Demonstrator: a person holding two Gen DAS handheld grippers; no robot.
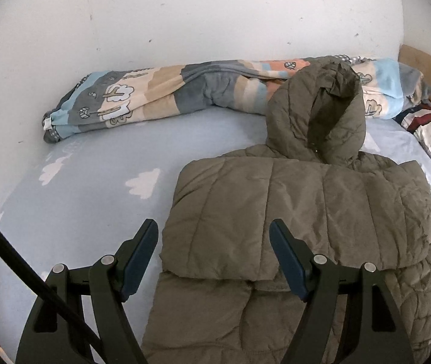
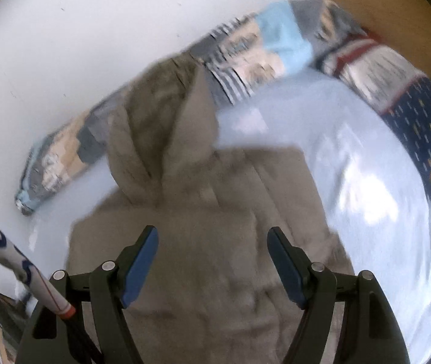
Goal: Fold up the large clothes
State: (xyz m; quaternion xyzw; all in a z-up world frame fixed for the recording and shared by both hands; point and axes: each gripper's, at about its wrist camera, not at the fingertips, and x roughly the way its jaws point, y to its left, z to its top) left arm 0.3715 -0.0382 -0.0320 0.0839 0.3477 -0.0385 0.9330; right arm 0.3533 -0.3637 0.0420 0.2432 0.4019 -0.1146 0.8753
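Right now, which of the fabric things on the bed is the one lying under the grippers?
The olive hooded jacket, quilted and plain. The patterned blanket lies rolled along the wall, farther off.

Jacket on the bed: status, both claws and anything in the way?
Left claw open, empty. Right claw open, empty. Olive jacket partly folded on bed sheet, hood up. Rolled blanket behind, clear.

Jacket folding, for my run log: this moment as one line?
jacket: partly folded on bed | left gripper: open, empty | right gripper: open, empty
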